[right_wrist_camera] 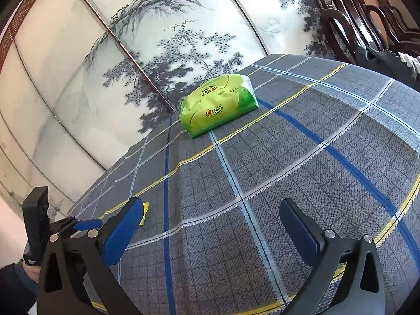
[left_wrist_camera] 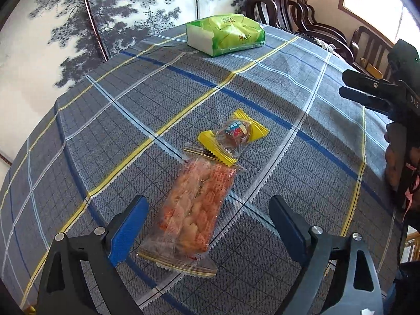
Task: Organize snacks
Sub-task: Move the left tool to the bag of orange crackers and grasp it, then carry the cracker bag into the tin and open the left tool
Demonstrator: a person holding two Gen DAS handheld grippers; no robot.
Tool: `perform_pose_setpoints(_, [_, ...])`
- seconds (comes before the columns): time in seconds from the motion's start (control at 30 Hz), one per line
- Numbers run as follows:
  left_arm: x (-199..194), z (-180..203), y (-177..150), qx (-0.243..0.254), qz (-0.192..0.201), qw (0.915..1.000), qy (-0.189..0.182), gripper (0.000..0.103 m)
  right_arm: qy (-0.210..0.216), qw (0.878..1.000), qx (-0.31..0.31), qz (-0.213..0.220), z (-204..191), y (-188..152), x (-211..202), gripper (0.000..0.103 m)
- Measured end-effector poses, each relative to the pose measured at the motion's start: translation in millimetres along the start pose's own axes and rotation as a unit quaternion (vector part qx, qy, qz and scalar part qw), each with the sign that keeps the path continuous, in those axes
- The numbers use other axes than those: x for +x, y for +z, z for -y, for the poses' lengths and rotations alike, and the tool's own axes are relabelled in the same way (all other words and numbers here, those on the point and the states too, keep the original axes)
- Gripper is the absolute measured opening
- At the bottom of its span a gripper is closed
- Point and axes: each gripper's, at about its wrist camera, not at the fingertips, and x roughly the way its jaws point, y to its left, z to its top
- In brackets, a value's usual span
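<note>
An orange snack packet (left_wrist_camera: 195, 210) lies lengthwise on the plaid tablecloth (left_wrist_camera: 157, 99). My left gripper (left_wrist_camera: 208, 227) is open and straddles the packet's near half. Its blue pads stand clear of both sides. Just beyond, a clear-and-yellow wrapped snack (left_wrist_camera: 235, 136) overlaps the orange packet's far end. My right gripper (right_wrist_camera: 211, 218) is open over bare tablecloth (right_wrist_camera: 288, 144) with nothing between its fingers. It also shows from the side at the right edge of the left wrist view as the right gripper (left_wrist_camera: 343, 83). A yellow corner of the wrapped snack (right_wrist_camera: 144, 211) peeks out behind the right gripper's left finger.
A green tissue pack (left_wrist_camera: 227, 34) (right_wrist_camera: 218, 105) sits near the table's far edge. A painted folding screen (right_wrist_camera: 157, 39) stands behind the table. Dark wooden chairs (left_wrist_camera: 302, 15) line the far right. A blue finger (right_wrist_camera: 88, 224) of the left gripper shows at the lower left.
</note>
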Motion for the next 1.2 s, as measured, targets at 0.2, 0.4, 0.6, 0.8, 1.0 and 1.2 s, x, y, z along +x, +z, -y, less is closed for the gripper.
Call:
perform_pose_setpoints(0.2, [2, 5, -4, 0.0, 0.006, 0.9999, -0.015, 0.051, -0.002, 1.0, 0.002, 0.0, 2, 0, 0, 0.103])
perform_pose_setpoints(0.4, [-6, 16, -9, -0.008, 0.013, 0.9998, -0.009, 0.035, -0.004, 1.0, 0.003, -0.001, 4, 0, 1, 0.103])
perform_pose_setpoints(0.6, [-46, 18, -24, -0.072, 0.063, 0.9947, 0.036, 0.035, -0.01, 1.0, 0.004, -0.002, 4, -1, 3, 0.103])
perform_pose_setpoints(0.8, [-100, 13, -43, -0.137, 0.103, 0.9839, 0.053, 0.035, -0.018, 1.0, 0.005, -0.008, 5, 0, 5, 0.103])
perform_pose_setpoints(1.0, [-152, 14, -70, -0.165, 0.144, 0.9737, 0.062, 0.035, -0.022, 1.0, 0.006, -0.011, 4, 0, 6, 0.103])
perform_pose_setpoints(1.2, [-197, 8, -103, -0.193, 0.165, 0.9633, 0.087, 0.035, -0.024, 1.0, 0.006, -0.014, 4, -1, 8, 0.103])
